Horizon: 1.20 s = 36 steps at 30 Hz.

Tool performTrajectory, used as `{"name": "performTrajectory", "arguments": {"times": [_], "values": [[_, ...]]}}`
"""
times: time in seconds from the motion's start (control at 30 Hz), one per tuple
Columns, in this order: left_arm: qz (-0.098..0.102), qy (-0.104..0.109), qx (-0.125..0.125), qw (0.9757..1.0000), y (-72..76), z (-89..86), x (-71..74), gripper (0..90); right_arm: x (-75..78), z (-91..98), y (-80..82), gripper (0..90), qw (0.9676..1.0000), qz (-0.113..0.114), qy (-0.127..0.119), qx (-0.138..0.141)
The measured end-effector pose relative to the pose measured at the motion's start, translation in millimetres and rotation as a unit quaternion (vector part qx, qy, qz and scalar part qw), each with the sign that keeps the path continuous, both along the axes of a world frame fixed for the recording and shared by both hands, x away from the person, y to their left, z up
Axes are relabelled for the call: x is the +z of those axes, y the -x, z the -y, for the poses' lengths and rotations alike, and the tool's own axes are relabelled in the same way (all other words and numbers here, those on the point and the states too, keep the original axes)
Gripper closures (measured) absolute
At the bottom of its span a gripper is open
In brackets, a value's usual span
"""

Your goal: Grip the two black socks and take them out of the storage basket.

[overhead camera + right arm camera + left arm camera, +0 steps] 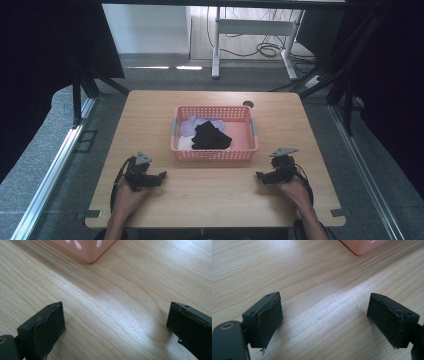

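Both grippers rest low on the light wooden table point(210, 195), lower third of the high view, w/ nothing between the jaws. Left gripper point(162, 175) sits lower left, right gripper point(258, 175) lower right; both point inward toward frame centre. In each gripper view the black jaws stand wide apart over bare wood grain, so both are wide and empty.

The pink perforated plastic basket point(215, 155) sits mid-frame, just above and between the two grippers, long axis running left-right across the picture. Inside: a black crumpled cloth item point(210, 136) at centre, a pale lavender cloth item point(192, 124) toward the upper left of the basket, and a bit of white fabric point(185, 143) at the lower left corner.

Key relation: the black item lies up-frame from both grippers, approx. midway, perhaps a touch nearer the left one. A basket corner point(362, 247) shows at the top of the left gripper view, another corner point(87, 252) at the top of the right gripper view, so each hand is near its own front corner. Probably a lift over the near wall comes first.
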<state>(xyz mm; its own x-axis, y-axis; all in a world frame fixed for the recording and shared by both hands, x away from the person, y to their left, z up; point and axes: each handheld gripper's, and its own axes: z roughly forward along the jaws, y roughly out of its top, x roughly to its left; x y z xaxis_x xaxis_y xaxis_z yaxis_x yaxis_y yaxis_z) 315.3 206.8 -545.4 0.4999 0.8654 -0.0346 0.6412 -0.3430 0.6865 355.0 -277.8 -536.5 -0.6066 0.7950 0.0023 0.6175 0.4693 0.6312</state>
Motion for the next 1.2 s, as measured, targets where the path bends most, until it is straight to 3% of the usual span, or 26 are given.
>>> {"name": "performTrajectory", "arguments": {"times": [0.3,0.73,0.9,1.2], "values": [[0.001,-0.001,-0.001,1.0000,-0.2,-0.2,0.0,12.8,-0.9,1.3,-0.3,0.0,0.9999,0.002,0.001,0.015],[0.001,-0.001,-0.002,1.0000,-0.3,-0.2,0.0,12.8,0.8,-0.3,-0.9,0.1,0.9999,-0.007,0.005,0.010],[0.001,-0.001,-0.001,1.0000,-0.3,-0.2,0.0,12.7,3.4,0.7,-0.6,4.8,0.9999,-0.012,0.007,0.006],[0.001,0.000,-0.001,1.0000,-0.3,-0.3,0.0,12.8,15.1,-0.2,0.2,12.2,0.9994,-0.029,-0.012,0.012]]}}
